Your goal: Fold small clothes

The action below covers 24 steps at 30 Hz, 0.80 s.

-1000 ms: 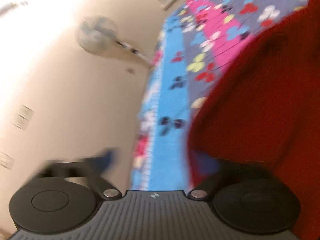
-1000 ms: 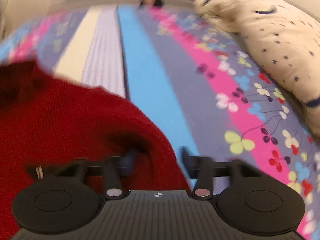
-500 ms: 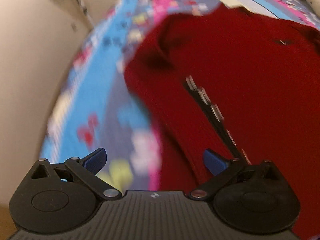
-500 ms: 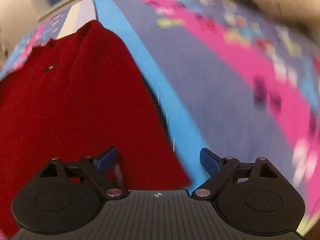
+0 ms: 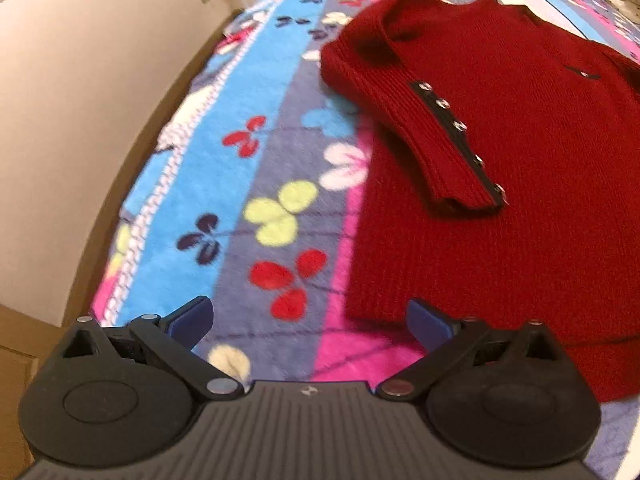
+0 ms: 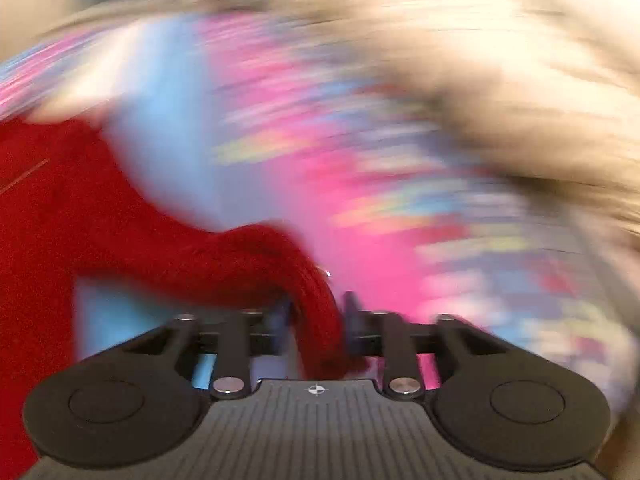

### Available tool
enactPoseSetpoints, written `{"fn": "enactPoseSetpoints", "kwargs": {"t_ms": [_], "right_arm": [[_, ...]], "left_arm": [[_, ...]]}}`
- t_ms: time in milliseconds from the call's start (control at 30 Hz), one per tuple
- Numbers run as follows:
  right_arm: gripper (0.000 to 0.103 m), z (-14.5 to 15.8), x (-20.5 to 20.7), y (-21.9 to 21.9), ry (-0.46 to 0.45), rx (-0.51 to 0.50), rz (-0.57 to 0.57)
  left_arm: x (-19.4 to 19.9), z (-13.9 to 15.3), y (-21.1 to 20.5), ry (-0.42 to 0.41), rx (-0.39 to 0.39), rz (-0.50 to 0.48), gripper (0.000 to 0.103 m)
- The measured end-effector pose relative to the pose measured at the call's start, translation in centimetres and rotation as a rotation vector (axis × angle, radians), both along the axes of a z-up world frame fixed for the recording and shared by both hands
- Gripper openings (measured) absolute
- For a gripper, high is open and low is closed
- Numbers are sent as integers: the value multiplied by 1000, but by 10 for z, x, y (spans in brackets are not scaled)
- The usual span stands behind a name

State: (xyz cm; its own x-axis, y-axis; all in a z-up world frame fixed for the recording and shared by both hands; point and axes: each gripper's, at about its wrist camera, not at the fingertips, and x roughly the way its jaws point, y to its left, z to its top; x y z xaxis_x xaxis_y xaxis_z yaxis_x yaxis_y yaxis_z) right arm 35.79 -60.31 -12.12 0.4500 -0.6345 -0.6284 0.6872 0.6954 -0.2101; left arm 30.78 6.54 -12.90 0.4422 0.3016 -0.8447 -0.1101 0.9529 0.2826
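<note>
A small red knit sweater (image 5: 520,128) lies flat on a flowered blanket (image 5: 240,152), its left sleeve (image 5: 436,136) with a row of snaps folded across the front. My left gripper (image 5: 310,316) is open and empty, just in front of the sweater's lower left corner. In the blurred right wrist view, my right gripper (image 6: 316,312) is shut on the sweater's other sleeve (image 6: 256,256) and holds it lifted off the blanket; the sweater body (image 6: 48,208) lies to its left.
The blanket's left edge runs along a brown bed frame and a cream wall (image 5: 80,100). A cream star-print pillow (image 6: 500,72) lies at the right, blurred. The blanket spreads on all sides of the sweater.
My left gripper has drawn back from the sweater and stays open. My right gripper, open half a second ago, has shut on the right sleeve and is moving fast with it.
</note>
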Motion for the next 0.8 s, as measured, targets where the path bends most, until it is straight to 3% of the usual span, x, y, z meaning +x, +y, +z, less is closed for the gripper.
{"fn": "enactPoseSetpoints", "kwargs": {"t_ms": [33,100,233,333,467,700,800], "right_arm": [[72,11,-10,-10,-65,34,-20],[78,19,-31,-5,-135,154,104],[83,-16,-69,63,-35,328,364],[83,-57,-80,119,69,389,465],[83,-86,-70,152,95,378,465],[83,-82,-57,155,14,332,418],[83,-88,-73,158,-48,327,350]], "left_arm": [[1,-1,0,-5,4,-7,103],[1,-7,-1,1,-6,-34,103],[0,-31,-7,36,-9,-97,103],[-5,-44,-16,50,1,-150,103],[-5,-58,-14,63,6,-168,103],[9,-52,13,39,-47,-61,103],[16,-56,27,48,-89,-9,103]]}}
